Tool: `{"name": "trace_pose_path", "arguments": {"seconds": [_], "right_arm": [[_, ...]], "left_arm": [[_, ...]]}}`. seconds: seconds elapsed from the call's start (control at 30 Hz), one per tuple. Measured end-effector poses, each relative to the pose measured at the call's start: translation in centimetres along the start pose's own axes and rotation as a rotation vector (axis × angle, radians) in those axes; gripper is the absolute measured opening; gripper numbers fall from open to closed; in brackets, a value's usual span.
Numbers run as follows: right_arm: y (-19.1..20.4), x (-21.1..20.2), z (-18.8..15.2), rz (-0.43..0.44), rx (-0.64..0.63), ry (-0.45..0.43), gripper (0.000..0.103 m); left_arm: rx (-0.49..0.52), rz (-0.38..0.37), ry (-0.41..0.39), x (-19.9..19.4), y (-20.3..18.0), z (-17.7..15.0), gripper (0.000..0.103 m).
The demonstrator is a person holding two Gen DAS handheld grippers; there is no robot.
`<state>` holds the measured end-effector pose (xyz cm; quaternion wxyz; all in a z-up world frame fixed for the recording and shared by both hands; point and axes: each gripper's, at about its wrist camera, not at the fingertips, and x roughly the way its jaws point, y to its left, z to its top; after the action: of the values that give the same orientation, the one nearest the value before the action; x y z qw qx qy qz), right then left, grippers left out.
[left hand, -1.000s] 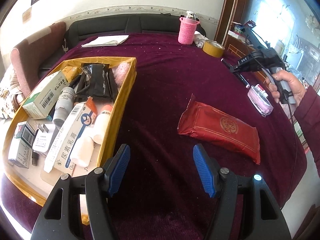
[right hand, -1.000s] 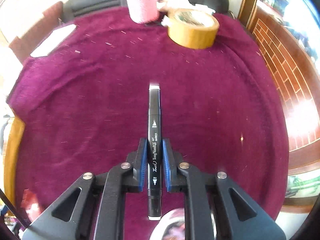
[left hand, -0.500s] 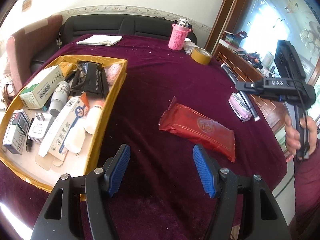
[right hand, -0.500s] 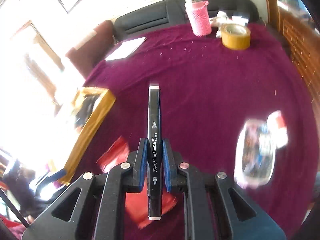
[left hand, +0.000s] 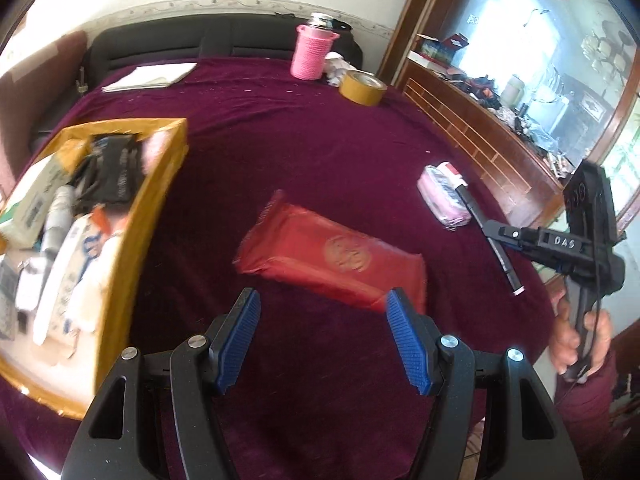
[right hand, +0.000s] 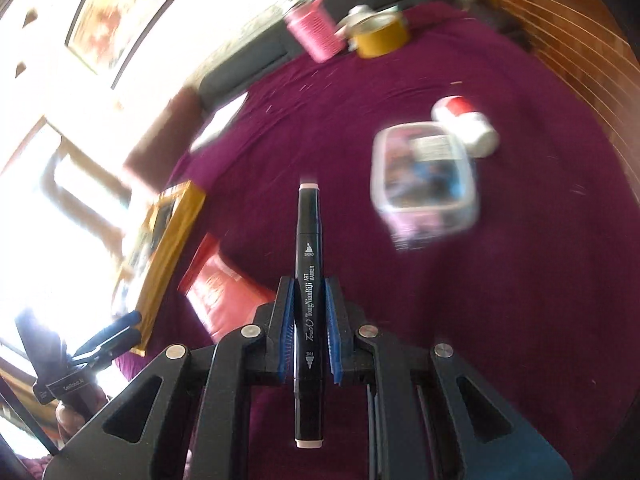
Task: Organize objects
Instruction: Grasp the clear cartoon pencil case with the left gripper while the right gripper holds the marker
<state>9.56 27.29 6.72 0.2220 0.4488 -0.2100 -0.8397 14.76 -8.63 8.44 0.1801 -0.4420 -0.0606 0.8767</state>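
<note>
The marker (right hand: 308, 280), clamped in the right tongs (right hand: 308, 312), has been swung toward the yellow tray (left hand: 160, 184) — likely its destination; the left tongs (left hand: 322, 338) are spread, empty, beside that tray.

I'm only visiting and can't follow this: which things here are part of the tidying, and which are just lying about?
Part of the tidying:
- black marker, clamped in the right tool
- yellow tray of sorted items
- red packet
- pink-wrapped pack
- open left tool

Probably lying about:
- tape roll
- pink-sleeved bottle
- papers
</note>
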Motion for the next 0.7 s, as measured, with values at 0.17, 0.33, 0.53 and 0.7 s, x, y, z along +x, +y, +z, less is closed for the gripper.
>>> {"name": "trace_pose_path", "arguments": {"seconds": [0.17,0.33,0.53,0.7], "right_arm": [[-5.0,-2.4,0.9,0.002,0.158,-0.115,0.013],[-9.0,-1.8,4.3,-0.1,0.282,-0.139,0.013],[-9.1,3.2,7.1,-0.127,0.277,-0.025,0.013],[-5.3,7.1,6.7,0.068,0.165,-0.002,0.012]], "left_arm": [[0.114,-0.015,-0.022,1.7,-5.6,4.5,0.059],[0.142,-0.015,0.008,6.0,-9.3,8.6,0.059],[0.085,-0.029,0.083,10.5,-8.7,10.7,0.059],[0.045,0.001,0.135,14.0,-7.2,11.5,0.059]]}}
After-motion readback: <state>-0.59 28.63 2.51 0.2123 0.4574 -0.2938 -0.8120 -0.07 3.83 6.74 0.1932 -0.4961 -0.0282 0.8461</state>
